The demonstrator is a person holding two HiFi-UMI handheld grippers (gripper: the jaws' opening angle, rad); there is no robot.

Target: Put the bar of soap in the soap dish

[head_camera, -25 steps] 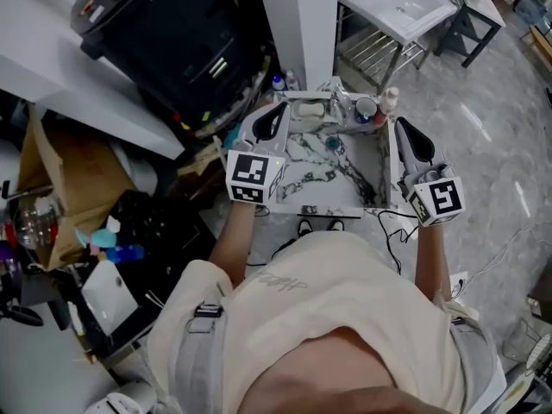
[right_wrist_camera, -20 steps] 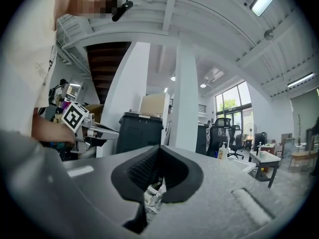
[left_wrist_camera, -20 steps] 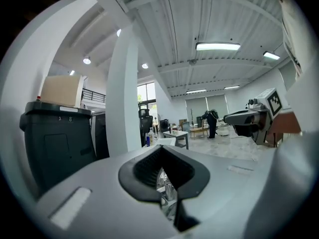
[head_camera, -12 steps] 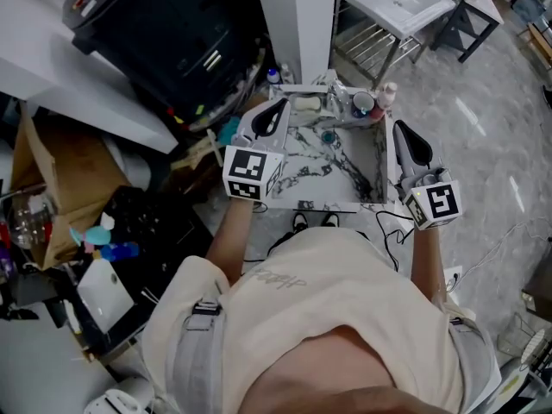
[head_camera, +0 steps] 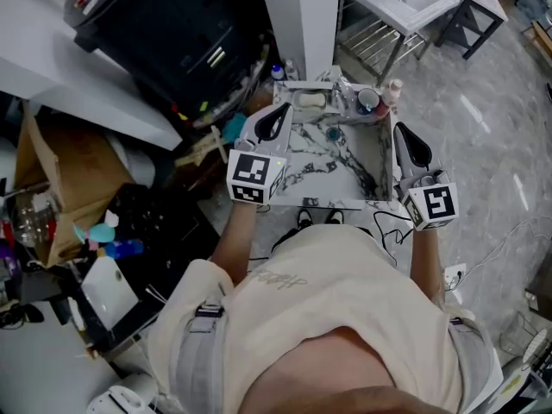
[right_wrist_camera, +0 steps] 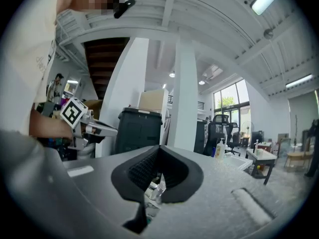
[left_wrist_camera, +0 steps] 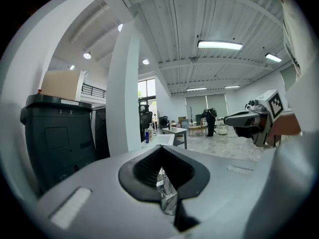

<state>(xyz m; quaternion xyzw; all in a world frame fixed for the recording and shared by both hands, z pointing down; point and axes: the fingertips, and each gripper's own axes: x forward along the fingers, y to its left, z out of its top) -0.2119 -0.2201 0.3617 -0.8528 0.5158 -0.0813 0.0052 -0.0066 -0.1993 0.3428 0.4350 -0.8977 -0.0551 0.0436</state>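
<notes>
- One pale oblong piece, which I take for the bar of soap (head_camera: 310, 102), lies at the far edge of the marble-patterned washstand (head_camera: 338, 169). It sits inside a white rectangular rim that I take for the soap dish (head_camera: 296, 107).
- It is very small in the head view, so I cannot be sure that it sits fully in the dish.
- If the rim is the dish, the bar already lies as the task wants. If the rim is only a ledge, the bar must yet be carried. Both readings fit.
- Just to the right stand a tap (head_camera: 342, 93), a cup (head_camera: 366, 103) and a small bottle (head_camera: 394, 91), close together. A reach toward the bar is safer from the left, to avoid knocking them over.
- At the washstand's left edge hovers the left gripper (head_camera: 278, 115), the nearer one to the dish. Its jaws are pressed together with nothing between them, so they would have to part before any grasp.
- At the right edge is the right gripper (head_camera: 405, 134), its jaws likewise together and empty.
- Soap is probably slippery, so I would take it across the narrow sides, gently.
</notes>
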